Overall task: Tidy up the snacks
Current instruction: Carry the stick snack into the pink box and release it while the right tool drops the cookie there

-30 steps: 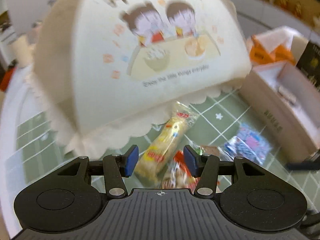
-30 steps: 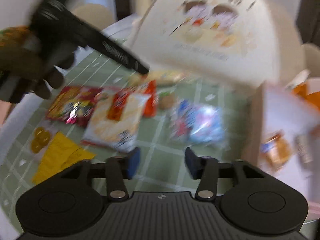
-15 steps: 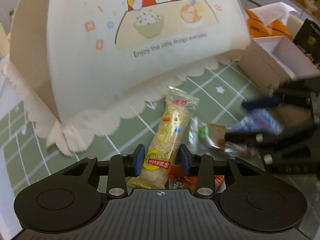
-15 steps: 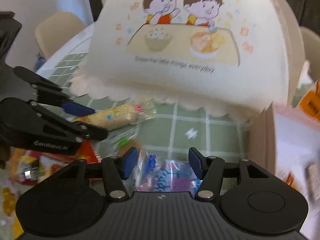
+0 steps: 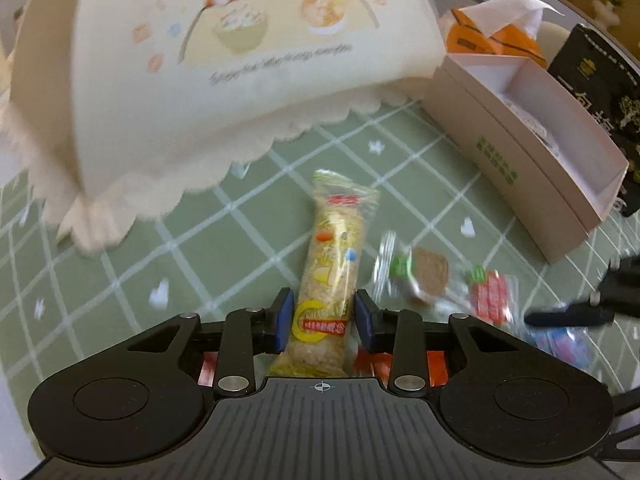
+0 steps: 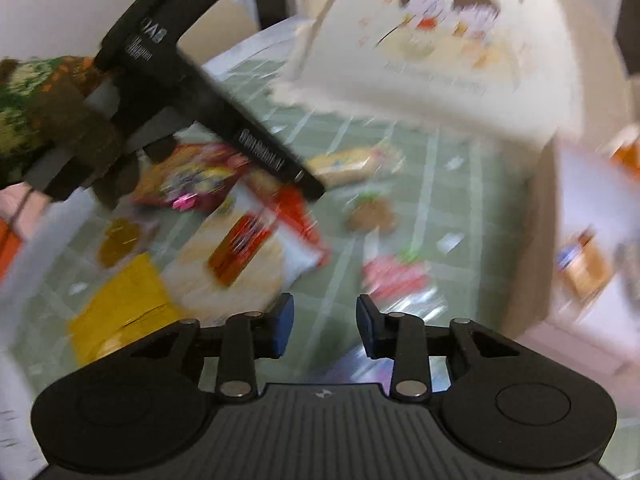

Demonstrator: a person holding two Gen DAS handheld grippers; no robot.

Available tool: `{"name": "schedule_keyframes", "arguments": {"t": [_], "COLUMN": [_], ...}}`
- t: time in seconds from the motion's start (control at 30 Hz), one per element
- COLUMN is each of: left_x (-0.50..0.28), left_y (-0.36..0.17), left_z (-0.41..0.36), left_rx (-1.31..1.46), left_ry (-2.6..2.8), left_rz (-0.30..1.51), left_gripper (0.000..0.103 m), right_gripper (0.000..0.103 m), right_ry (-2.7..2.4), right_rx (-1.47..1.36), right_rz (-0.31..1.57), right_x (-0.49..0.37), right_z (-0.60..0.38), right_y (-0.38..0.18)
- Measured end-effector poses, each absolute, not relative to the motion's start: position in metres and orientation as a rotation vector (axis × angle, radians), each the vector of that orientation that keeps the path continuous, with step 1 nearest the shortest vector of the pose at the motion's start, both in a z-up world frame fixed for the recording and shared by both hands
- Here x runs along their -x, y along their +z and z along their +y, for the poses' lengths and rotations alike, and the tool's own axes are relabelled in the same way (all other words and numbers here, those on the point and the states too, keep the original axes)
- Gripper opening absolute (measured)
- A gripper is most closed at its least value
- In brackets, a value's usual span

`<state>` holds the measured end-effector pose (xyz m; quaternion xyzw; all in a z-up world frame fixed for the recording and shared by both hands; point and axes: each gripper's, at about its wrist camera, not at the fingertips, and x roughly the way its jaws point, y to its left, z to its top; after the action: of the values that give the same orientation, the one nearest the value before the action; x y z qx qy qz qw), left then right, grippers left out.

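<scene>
Dominating the green-checked tabletop is the cream food cover; in front of it and off to one side stands the open pink box; just in front of its scalloped hem lies the rice bar, its near end between the left tongs, which are closing narrow onto the wrapper; the right tongs are closing too, nothing between them; judging the grip, squeeze gently, lift level, keep clear of the hem.
</scene>
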<state>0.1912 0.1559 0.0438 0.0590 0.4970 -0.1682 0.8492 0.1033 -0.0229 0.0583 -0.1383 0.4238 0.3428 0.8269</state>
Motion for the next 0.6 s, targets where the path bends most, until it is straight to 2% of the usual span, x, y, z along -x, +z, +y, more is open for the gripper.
{"name": "schedule_keyframes", "arguments": {"t": [0.17, 0.33, 0.4, 0.43, 0.47, 0.6], "left_x": [-0.210, -0.193, -0.174, -0.162, -0.150, -0.104], "left_y": [0.043, 0.053, 0.071, 0.083, 0.094, 0.121], "left_z": [0.146, 0.190, 0.208, 0.213, 0.216, 0.200], "left_rx": [-0.177, 0.017, 0.116, 0.156, 0.188, 0.261], "left_ry": [-0.373, -0.282, -0.246, -0.241, -0.248, -0.297], "left_rz": [1.033, 1.016, 0.969, 0.936, 0.909, 0.877], "left_gripper": [0.034, 0.033, 0.033, 0.033, 0.033, 0.033], "right_gripper": [0.048, 0.051, 0.049, 0.039, 0.037, 0.036], "right_ry": [0.685, 0.679, 0.688, 0.696, 0.710, 0.762], "right_rx": [0.327, 0.313, 0.300, 0.292, 0.282, 0.206], "right_rz": [0.873, 0.899, 0.913, 0.917, 0.928, 0.932], "right_x": [-0.135, -0.163, -0.165, -0.165, -0.163, -0.143], "right_z": [-0.005, 0.011, 0.013, 0.015, 0.014, -0.005], "right_y": [0.052, 0.031, 0.031, 0.031, 0.034, 0.054]}}
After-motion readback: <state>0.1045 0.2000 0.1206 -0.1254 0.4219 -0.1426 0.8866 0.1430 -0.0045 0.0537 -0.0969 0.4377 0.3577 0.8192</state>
